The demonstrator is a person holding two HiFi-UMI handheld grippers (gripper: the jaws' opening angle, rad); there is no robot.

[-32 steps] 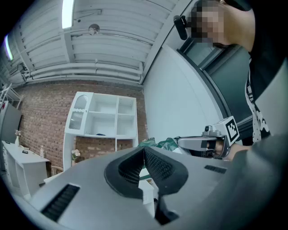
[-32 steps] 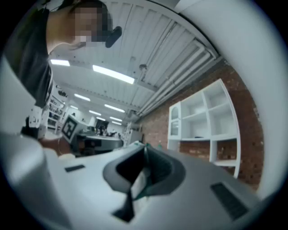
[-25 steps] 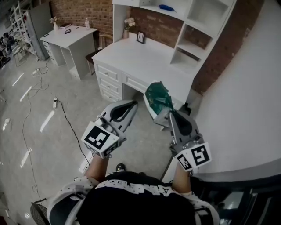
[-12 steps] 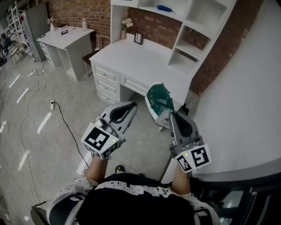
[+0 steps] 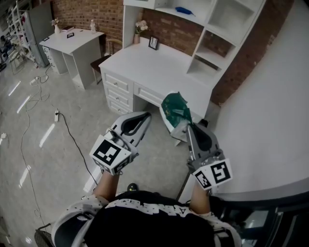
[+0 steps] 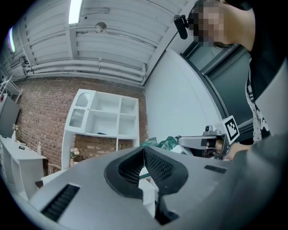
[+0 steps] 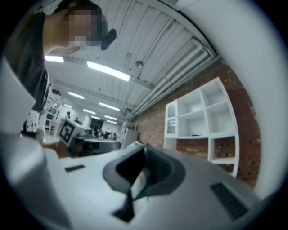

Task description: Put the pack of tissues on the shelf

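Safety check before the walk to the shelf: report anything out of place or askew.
Loose cables and a power strip sprawl across the floor left of the desk. Nothing else stands out; the pack of tissues sits clamped in the right gripper.

Bg: brick wall (image 5: 96, 12), white desk (image 5: 149, 65) w/ drawers, glossy grey floor (image 5: 53, 159).

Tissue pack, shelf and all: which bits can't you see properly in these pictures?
- pack of tissues: in the right gripper view, the jaws of the right gripper hide all but a green-and-white sliver; in the head view its print is too small.
- shelf: its top is cut off by the head view's upper edge.
- blue thing on the shelf: too small to identify.
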